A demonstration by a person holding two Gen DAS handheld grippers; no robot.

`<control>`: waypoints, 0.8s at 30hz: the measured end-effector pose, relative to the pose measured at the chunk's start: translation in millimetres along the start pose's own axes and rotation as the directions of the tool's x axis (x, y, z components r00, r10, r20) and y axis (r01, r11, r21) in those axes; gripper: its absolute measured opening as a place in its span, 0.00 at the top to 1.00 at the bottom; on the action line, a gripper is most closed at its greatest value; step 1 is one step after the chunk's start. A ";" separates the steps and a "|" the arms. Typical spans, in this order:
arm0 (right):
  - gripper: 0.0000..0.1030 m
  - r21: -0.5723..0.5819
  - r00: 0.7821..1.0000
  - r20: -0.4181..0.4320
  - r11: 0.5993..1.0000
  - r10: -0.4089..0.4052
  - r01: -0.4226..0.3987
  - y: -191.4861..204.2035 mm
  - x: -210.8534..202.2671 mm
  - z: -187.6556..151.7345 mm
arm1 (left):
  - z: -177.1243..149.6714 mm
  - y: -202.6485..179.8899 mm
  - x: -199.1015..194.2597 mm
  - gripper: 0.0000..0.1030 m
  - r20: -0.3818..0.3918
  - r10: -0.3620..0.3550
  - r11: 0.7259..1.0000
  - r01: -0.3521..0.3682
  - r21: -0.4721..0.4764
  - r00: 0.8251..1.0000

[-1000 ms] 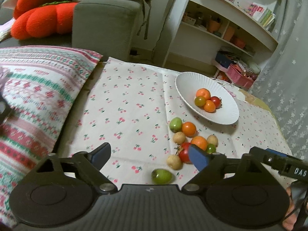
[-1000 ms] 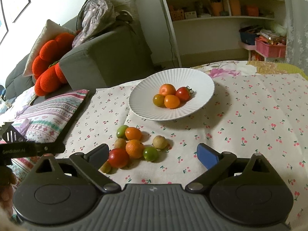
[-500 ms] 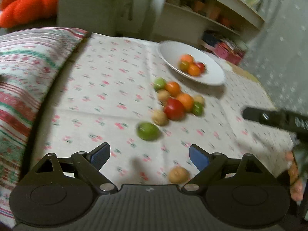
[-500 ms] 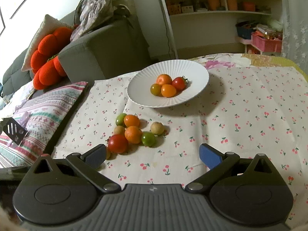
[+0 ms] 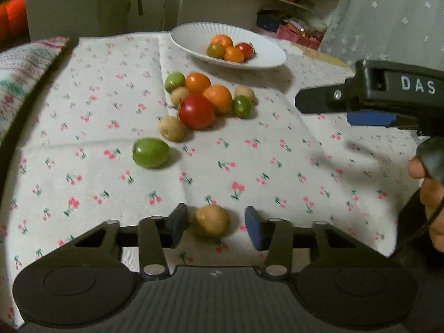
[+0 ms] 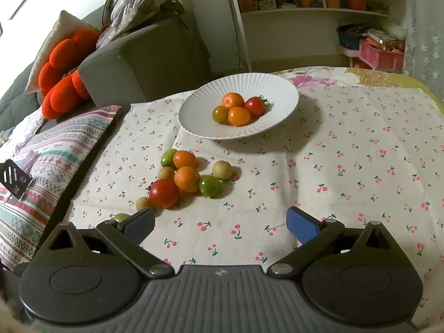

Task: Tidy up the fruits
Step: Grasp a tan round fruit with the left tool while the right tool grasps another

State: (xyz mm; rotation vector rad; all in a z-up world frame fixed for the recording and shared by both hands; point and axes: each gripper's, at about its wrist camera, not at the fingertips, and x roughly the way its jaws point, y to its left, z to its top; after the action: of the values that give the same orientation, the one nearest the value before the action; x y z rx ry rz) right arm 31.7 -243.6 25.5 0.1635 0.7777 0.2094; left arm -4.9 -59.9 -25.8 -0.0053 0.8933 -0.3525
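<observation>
Moved: left gripper (image 5: 216, 223) lower, now astride tan fruit (image 5: 212, 220)
Left jaws: closing, fruit between, untouched
Right gripper (image 6: 219, 224): jaws apart, empty
Plate (image 6: 194, 111): four fruits

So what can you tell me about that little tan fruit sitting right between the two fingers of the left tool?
The small tan fruit is roundish with dull, matte brownish skin, slightly blurred here. It rests on the cherry-print tablecloth, apart from the other fruit further up the cloth. It lies between the fingers of the left gripper, whose jaws are closing around it; the left pad is almost at it, while a clear gap remains on the blue pad's side.
</observation>
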 end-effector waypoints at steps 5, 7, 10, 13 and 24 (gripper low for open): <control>0.12 -0.050 1.000 -0.014 0.999 -0.005 0.004 7.4 9.1 0.3 | 1.9 7.5 -3.7 0.85 0.003 0.028 1.000 -0.028 -0.003 1.000; 0.21 -0.082 1.000 -0.022 0.997 0.000 -0.002 10.6 16.2 1.9 | 4.2 14.5 -5.1 0.85 0.008 0.027 0.999 -0.026 -0.034 1.000; 0.26 -0.149 1.000 -0.023 0.989 0.015 -0.018 17.3 30.8 5.1 | 9.6 20.8 -9.8 0.85 0.027 0.034 0.998 -0.033 -0.058 0.999; 0.39 -0.202 0.999 -0.035 0.979 0.017 -0.024 21.0 49.4 8.8 | 15.3 26.7 -14.5 0.85 0.045 0.040 0.996 -0.037 -0.077 0.998; 0.51 -0.272 0.988 -0.042 0.949 0.151 -0.157 46.5 57.3 13.2 | 24.2 45.3 -19.1 0.85 0.064 0.056 0.989 -0.047 -0.140 0.996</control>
State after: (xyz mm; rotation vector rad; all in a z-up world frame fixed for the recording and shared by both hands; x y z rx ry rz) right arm 75.0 -185.4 6.3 -0.0419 0.7483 0.4654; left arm 16.2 -14.8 -2.8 -0.1215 0.8474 -0.2403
